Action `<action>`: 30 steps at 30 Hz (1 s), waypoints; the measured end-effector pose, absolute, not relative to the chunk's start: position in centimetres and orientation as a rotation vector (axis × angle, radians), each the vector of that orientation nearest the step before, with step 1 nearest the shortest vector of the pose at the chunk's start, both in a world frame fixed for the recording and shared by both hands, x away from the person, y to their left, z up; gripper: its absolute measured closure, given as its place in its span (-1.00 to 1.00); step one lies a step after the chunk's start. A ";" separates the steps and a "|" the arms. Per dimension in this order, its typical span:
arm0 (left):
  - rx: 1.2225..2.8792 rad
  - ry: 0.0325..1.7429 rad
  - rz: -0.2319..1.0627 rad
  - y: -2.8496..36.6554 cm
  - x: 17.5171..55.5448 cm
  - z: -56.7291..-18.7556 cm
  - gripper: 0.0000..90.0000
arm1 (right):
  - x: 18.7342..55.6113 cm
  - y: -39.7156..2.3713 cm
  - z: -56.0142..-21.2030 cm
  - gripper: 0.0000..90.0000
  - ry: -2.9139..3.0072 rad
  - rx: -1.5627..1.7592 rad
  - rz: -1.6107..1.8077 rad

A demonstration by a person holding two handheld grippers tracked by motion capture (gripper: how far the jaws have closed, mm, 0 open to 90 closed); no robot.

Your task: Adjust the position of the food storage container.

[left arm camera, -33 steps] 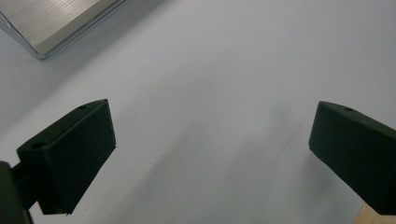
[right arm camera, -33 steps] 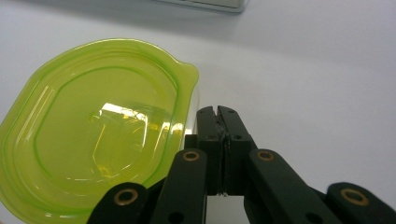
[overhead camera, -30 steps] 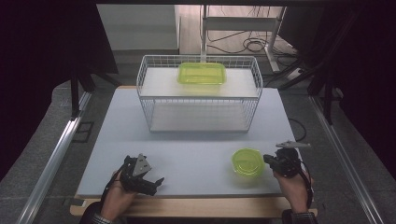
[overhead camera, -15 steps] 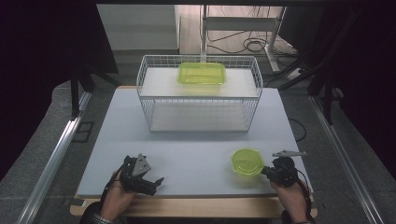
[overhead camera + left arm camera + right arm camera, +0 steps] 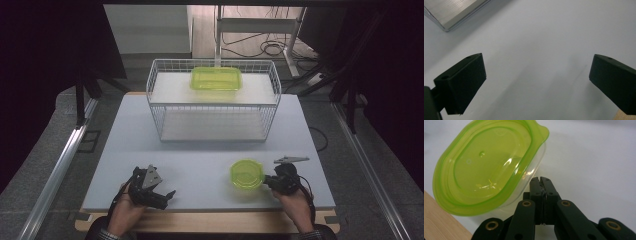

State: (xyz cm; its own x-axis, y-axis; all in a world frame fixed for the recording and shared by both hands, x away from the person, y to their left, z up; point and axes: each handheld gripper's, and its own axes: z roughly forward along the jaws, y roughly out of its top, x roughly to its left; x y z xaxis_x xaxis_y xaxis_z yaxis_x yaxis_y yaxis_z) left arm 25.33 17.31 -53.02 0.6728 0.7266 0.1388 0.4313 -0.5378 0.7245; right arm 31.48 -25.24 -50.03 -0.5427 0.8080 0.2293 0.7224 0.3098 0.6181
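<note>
At the left, the left gripper (image 5: 150, 187) rested near the front edge of the table (image 5: 200, 160), its jaws spread wide with nothing but bare surface between them. Right of the middle, near the front, sat the round container (image 5: 246, 174), a clear tub under a lime-green lid (image 5: 486, 165). It looked empty, so probably light, and of thin, smooth plastic: fairly stiff at the rim, springy in the wall, apt to skid if nudged. The right gripper (image 5: 274, 181) sat just beside its right side, jaws pressed together on nothing, tips at or nearly at the clear wall. The lid's raised lip or its small tab seemed the surest hold. Farther back stood a wire basket (image 5: 215, 102) with a rectangular green container (image 5: 216, 78) on top.
</note>
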 end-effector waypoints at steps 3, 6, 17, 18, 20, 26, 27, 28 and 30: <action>2.217 0.885 0.569 17.3 25.3 -53.0 -0.99 | 32.0 -24.2 -50.3 0.97 2.468 1.420 1.071; 2.216 0.887 0.569 17.3 25.3 -53.0 -0.99 | 32.4 -23.1 -50.6 0.97 2.495 1.398 1.087; 2.219 0.886 0.572 17.2 25.3 -53.0 -0.99 | 33.4 -19.1 -50.9 0.97 2.596 1.315 1.120; 2.221 0.885 0.571 17.2 25.3 -53.0 -0.99 | 33.5 -18.7 -50.9 0.97 2.607 1.305 1.118; 2.227 0.881 0.573 17.2 25.3 -53.0 -0.99 | 33.7 -18.0 -51.1 0.97 2.631 1.284 1.114; 2.229 0.881 0.576 17.2 25.3 -53.0 -0.98 | 34.0 -17.6 -51.1 0.95 2.621 1.237 1.100; 2.222 0.885 0.575 17.2 25.3 -53.0 -0.98 | 34.0 -17.9 -51.0 0.94 2.607 1.240 1.098; 2.222 0.886 0.575 17.2 25.3 -53.0 -0.98 | 34.0 -18.2 -50.9 0.93 2.590 1.233 1.090; 2.221 0.887 0.575 17.2 25.3 -53.1 -0.98 | 33.9 -18.8 -50.7 0.91 2.569 1.222 1.077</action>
